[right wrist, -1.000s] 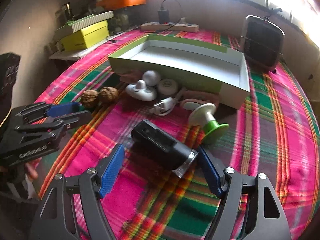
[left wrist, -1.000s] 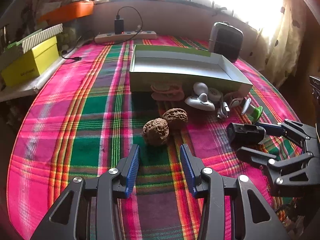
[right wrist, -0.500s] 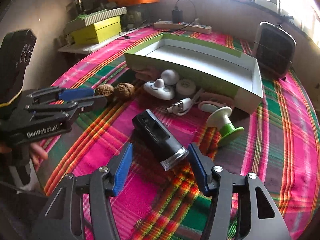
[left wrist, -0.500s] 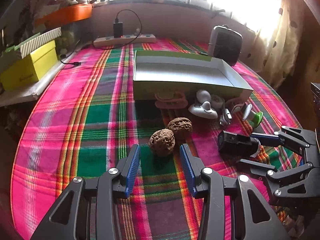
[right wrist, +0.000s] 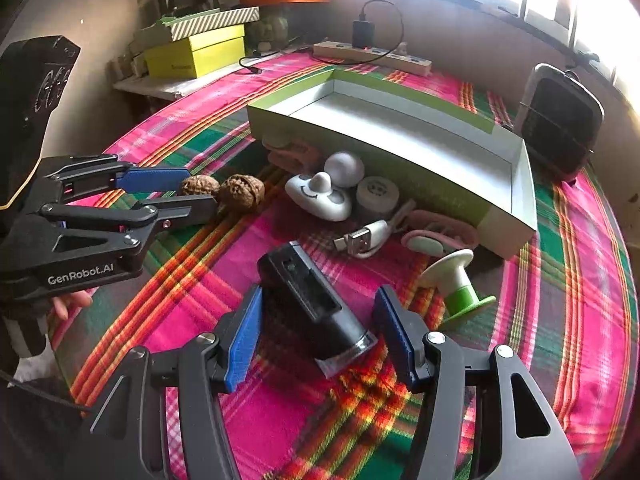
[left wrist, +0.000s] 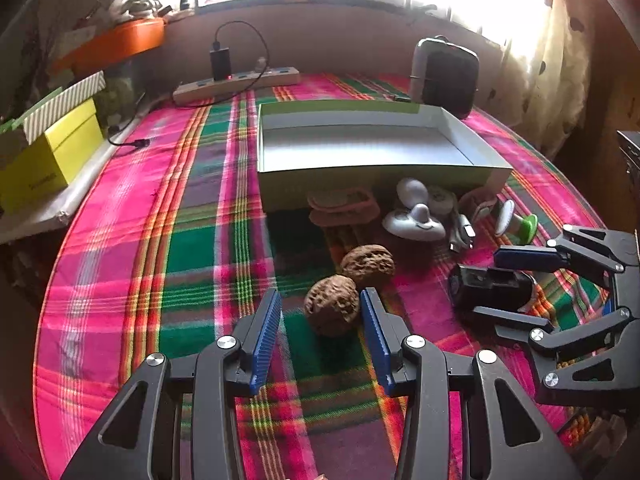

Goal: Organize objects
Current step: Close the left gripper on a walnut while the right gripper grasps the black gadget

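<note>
Two brown walnuts lie on the plaid cloth; the nearer walnut [left wrist: 331, 310] sits between the open fingers of my left gripper [left wrist: 320, 300], the second walnut [left wrist: 368, 265] just behind it. My right gripper [right wrist: 320, 308] is open around a black rectangular device [right wrist: 316, 304], its fingers on either side and not pressing it. The device also shows in the left wrist view [left wrist: 490, 290] with the right gripper [left wrist: 508, 284] around it. An empty green-and-white box tray [left wrist: 376, 170] stands behind. The left gripper [right wrist: 192, 196] shows at the walnuts [right wrist: 242, 192] in the right wrist view.
In front of the tray [right wrist: 508, 236] lie a white smiley gadget [right wrist: 318, 196], a white round puck [right wrist: 378, 194], a USB plug [right wrist: 362, 238], pink items [right wrist: 432, 240] and a white-green spool [right wrist: 460, 284]. A black heater [right wrist: 560, 124], power strip [left wrist: 236, 82] and yellow box [left wrist: 52, 156] stand further back.
My left gripper has moved forward so the nearer walnut now sits between its fingers. My right gripper has moved forward over the black device and narrowed somewhat.
</note>
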`<state>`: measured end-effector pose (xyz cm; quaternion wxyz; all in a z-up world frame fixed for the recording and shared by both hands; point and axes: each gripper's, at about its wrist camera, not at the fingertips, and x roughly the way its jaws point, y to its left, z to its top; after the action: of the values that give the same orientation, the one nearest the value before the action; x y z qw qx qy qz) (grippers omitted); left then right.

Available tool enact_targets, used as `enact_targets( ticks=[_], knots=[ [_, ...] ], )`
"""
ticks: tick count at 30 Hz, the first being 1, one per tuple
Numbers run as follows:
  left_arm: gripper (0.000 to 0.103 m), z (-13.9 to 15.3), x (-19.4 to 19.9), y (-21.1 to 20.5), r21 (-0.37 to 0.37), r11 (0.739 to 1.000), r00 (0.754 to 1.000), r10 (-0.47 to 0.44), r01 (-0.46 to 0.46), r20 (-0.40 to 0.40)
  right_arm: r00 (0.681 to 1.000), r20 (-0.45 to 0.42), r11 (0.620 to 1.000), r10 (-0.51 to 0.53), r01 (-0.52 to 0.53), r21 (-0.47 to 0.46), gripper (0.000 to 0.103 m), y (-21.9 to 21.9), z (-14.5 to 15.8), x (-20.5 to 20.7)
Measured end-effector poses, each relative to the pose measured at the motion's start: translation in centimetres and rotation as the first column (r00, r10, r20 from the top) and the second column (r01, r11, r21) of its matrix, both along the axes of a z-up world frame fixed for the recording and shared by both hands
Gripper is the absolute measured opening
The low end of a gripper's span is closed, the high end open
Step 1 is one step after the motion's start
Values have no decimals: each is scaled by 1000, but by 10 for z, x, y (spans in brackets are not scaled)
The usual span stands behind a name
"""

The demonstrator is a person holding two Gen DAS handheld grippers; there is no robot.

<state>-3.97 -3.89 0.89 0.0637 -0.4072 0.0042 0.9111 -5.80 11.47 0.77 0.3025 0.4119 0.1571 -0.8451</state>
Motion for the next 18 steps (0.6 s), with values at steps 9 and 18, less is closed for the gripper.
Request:
enact_targets(
  ticks=[9,18],
  knots=[
    [40,-3,-7,-1,7,1000,1000,-9,9,20,1000,0,1000,-27,27,-14,42,2,1,0],
    [39,-3,-9,-2,22,1000,1000,-8,8,28,999,2,999,-44,44,-28,34,2,1,2]
  ],
)
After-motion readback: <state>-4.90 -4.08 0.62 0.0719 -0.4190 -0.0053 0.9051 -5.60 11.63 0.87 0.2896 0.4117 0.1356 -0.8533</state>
